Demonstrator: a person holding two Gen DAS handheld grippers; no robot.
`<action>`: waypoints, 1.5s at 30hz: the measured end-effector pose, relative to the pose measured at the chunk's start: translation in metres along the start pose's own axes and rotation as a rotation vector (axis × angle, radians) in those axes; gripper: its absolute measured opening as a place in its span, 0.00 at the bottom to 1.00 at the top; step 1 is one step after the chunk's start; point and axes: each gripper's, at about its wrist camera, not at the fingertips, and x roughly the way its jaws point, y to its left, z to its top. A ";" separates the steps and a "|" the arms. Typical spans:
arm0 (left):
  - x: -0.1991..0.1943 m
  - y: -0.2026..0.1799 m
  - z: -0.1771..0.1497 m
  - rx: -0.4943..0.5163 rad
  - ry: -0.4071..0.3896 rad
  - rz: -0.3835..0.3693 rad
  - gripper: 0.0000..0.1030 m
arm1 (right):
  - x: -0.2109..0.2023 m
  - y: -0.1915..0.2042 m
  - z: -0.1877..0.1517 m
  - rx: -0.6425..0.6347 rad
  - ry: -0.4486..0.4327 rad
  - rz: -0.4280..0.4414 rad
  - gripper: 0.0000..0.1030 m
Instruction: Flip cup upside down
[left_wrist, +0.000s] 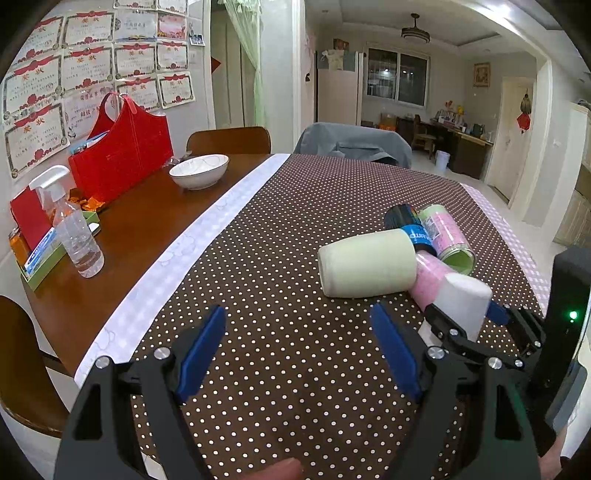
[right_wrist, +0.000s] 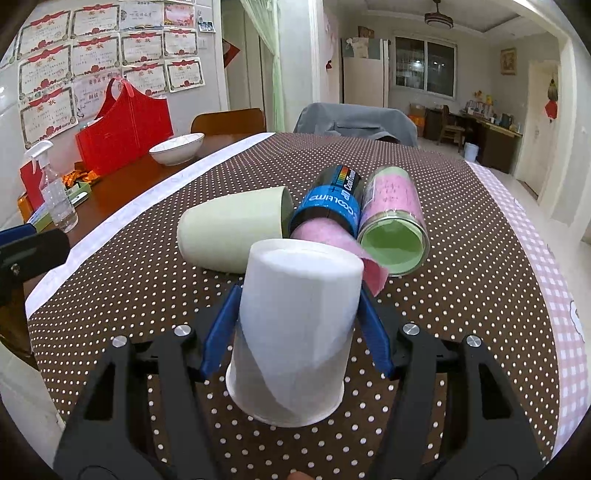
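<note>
A white paper cup (right_wrist: 295, 325) stands mouth-down on the polka-dot cloth, tilted slightly, between the blue pads of my right gripper (right_wrist: 297, 314), which is shut on it. It also shows in the left wrist view (left_wrist: 461, 302), with the right gripper (left_wrist: 465, 314) around it. My left gripper (left_wrist: 299, 336) is open and empty above the cloth, left of the cup. A pale green cup (right_wrist: 229, 230) lies on its side just behind the white cup.
A black and blue can (right_wrist: 328, 203) with pink cloth and a clear pink jar (right_wrist: 391, 221) lie behind the cups. On the bare wood at left are a white bowl (left_wrist: 199, 170), a spray bottle (left_wrist: 74, 229) and a red bag (left_wrist: 122, 151). Chairs stand at the far edge.
</note>
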 end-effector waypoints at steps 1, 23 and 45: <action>0.000 0.000 0.000 0.000 0.000 -0.001 0.77 | -0.002 0.000 -0.001 0.003 0.002 0.005 0.67; -0.043 -0.016 -0.002 0.019 -0.062 -0.024 0.77 | -0.068 -0.020 0.015 0.118 -0.001 0.089 0.94; -0.151 -0.044 -0.012 0.072 -0.255 -0.034 0.77 | -0.202 -0.034 0.021 0.175 -0.164 -0.057 0.94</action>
